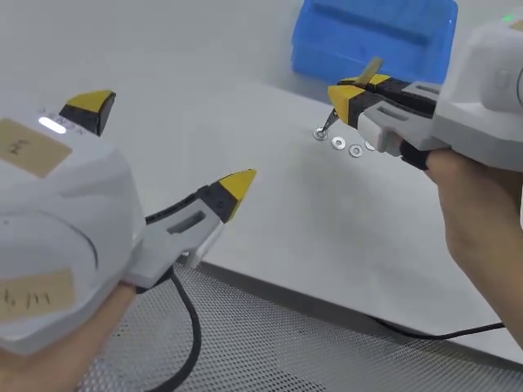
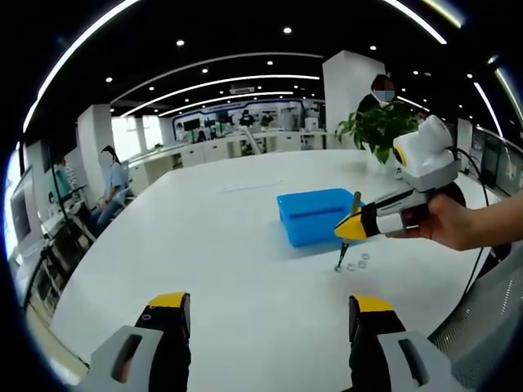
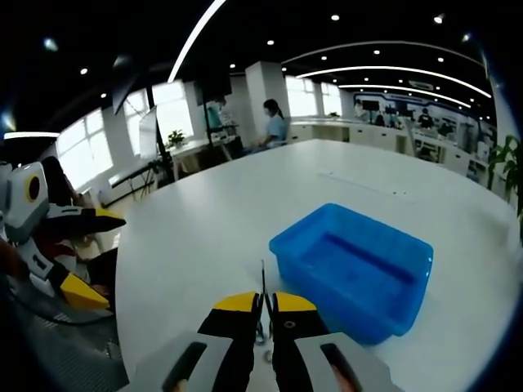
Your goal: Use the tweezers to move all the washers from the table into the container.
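A broad white desk (image 2: 245, 245) stands in an open office. Curved light strips (image 3: 198, 39) cross the dark ceiling (image 2: 245, 24). Bright windows (image 3: 167, 102) line the far side.

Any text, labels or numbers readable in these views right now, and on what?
Upper tan sticker on the left gripper: handwritten marks, too blurred to read.
Lower tan sticker on it: handwriting, also unreadable.
Blue container, right gripper, tweezers: no text visible.
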Demonstrator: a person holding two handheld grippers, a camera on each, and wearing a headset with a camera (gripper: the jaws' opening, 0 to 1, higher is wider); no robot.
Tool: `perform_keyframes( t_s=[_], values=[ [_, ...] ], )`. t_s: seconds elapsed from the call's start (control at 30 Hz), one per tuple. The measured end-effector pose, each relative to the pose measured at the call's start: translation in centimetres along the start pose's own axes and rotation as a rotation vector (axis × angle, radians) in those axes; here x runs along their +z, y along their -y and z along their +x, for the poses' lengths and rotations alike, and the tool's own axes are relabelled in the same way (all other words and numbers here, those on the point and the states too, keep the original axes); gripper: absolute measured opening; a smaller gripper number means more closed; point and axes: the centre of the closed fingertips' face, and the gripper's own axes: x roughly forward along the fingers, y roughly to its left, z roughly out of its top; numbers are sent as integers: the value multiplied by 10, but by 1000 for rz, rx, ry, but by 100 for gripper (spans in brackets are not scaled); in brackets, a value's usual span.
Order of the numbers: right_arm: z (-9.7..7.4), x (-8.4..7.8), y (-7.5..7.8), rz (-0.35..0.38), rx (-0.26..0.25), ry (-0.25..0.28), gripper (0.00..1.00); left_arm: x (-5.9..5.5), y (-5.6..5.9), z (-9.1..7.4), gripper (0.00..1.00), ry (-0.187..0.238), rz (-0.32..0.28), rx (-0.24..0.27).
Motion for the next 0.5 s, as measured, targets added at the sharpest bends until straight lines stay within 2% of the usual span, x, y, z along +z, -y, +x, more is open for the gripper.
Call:
perform_keyframes(
  t_s=[0.13,0.37,0.5],
  values=[
    [0,-2,-2,2,-3,2,3,0,0,0,81,-2,1,1],
    [-1,-1,-4,-39,-4,-18,1,-1,-1,0,81,-1,2,4],
    [-6,8,-5,-29,0,-2,1,0,-1,0,81,1,3,4]
  ],
)
